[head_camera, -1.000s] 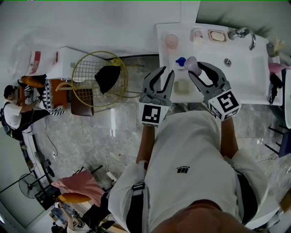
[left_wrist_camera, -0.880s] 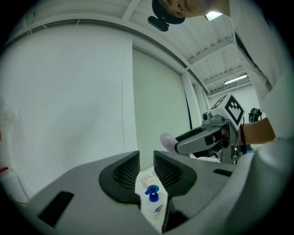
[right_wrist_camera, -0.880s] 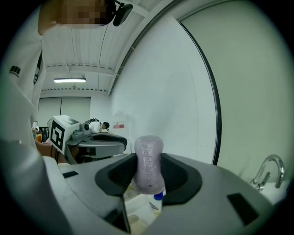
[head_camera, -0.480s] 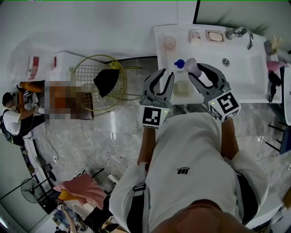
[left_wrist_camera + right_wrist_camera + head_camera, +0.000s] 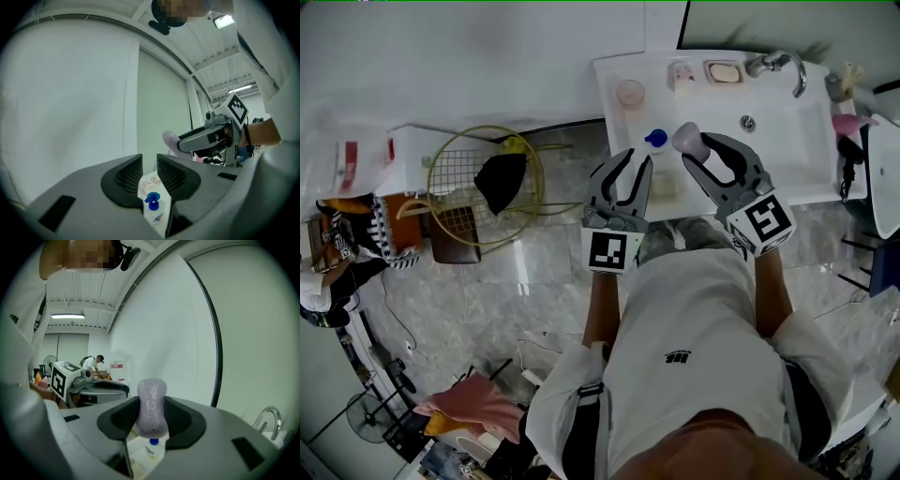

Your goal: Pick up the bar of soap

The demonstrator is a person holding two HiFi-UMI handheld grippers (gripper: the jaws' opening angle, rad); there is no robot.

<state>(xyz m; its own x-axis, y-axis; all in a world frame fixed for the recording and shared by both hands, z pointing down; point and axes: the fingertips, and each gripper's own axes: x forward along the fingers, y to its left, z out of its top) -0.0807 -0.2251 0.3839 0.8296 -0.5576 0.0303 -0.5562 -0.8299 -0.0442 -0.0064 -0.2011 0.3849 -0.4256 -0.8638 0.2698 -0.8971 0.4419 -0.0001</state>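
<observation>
Lilac bar of soap is clamped aloft by right gripper, one o'clock; left gripper parted, empty. Pickup judged done; steadiness needed.

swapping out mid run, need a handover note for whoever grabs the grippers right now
Right gripper: shut on the lilac oval bar of soap, which stands upright between the jaws, above the white sink counter.
Left gripper: jaws slightly apart, nothing between them, beside the right one near the counter's front edge.
Blue-capped bottle: on the counter ahead of both grippers.
Done: soap is picked up.
Left: probably just keep the grip steady.
</observation>
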